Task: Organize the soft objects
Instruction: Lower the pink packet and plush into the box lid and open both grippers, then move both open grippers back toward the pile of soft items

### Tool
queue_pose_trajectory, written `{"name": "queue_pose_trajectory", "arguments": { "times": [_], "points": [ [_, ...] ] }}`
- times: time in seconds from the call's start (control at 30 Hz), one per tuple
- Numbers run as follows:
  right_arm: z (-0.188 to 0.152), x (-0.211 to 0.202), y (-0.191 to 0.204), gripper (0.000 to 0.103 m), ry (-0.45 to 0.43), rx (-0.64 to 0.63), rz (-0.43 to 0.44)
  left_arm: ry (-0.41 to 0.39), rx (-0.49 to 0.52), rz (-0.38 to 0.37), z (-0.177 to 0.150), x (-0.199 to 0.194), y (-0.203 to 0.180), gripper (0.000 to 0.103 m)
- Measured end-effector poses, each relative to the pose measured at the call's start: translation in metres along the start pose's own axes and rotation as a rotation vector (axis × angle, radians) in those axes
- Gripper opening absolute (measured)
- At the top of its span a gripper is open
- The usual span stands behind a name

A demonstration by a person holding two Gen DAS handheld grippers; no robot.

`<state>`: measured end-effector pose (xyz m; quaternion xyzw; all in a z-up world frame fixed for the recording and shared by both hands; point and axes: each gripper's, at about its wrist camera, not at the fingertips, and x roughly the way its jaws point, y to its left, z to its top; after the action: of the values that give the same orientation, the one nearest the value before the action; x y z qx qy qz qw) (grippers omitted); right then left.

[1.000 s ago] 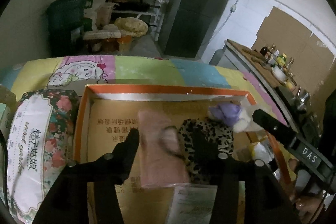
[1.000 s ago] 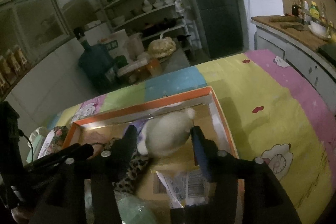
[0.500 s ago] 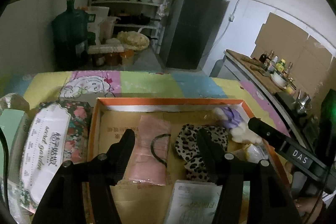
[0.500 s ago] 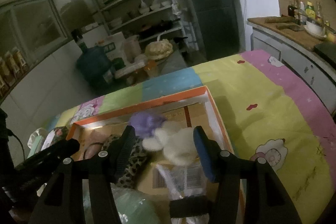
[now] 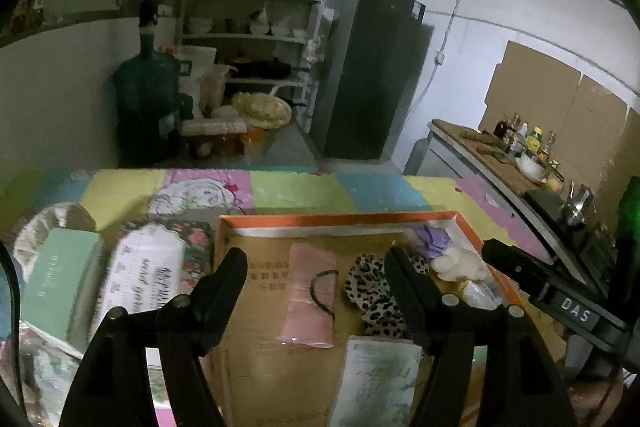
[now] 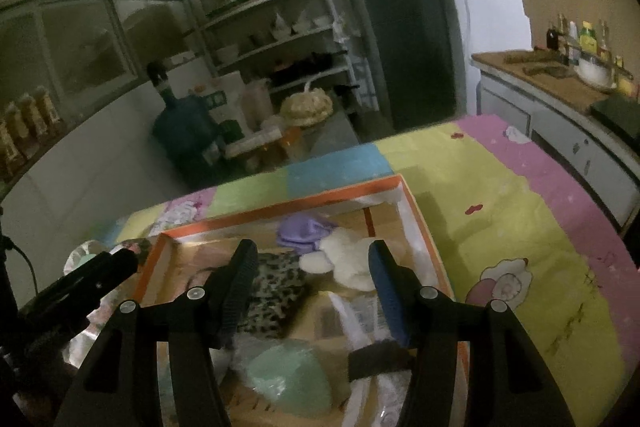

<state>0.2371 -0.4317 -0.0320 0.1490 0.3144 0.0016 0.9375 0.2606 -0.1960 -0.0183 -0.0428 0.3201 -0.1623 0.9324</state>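
Note:
An orange-rimmed cardboard box (image 5: 340, 218) lies on the patchwork bedspread. Inside it lie a pink cloth pack (image 5: 310, 293) with a black hair loop, a leopard-print cloth (image 5: 370, 291), a purple soft item (image 5: 434, 241) and a white plush toy (image 5: 460, 267). My left gripper (image 5: 318, 263) hovers above the pink pack, its jaws opening, nothing between them. My right gripper (image 6: 310, 253) stands open above the box (image 6: 424, 227), over the leopard cloth (image 6: 276, 281), the white plush (image 6: 348, 259) and the purple item (image 6: 302, 229), touching none.
A floral tissue pack (image 5: 148, 267) and a mint box (image 5: 56, 275) lie left of the box. A mint pouch (image 6: 288, 379) and plastic wrappers sit at its near end. The bedspread (image 6: 520, 195) stretches right. Shelves, a water jug and a fridge stand behind.
Both grippers have drawn back and risen from the box. The left one let go of the pink pack and widened; the right one left the white plush lying in the box.

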Motion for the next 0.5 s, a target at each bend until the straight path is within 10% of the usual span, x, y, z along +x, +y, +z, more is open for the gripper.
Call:
{"name": "queue_pose_trajectory", "arguments": {
  "times": [0.5],
  "points": [
    [-0.011, -0.049, 0.053, 0.069, -0.090, -0.091, 0.003, -0.109, 0.019, 0.049, -0.002, -0.063, 0.029, 0.071]
  ]
}}
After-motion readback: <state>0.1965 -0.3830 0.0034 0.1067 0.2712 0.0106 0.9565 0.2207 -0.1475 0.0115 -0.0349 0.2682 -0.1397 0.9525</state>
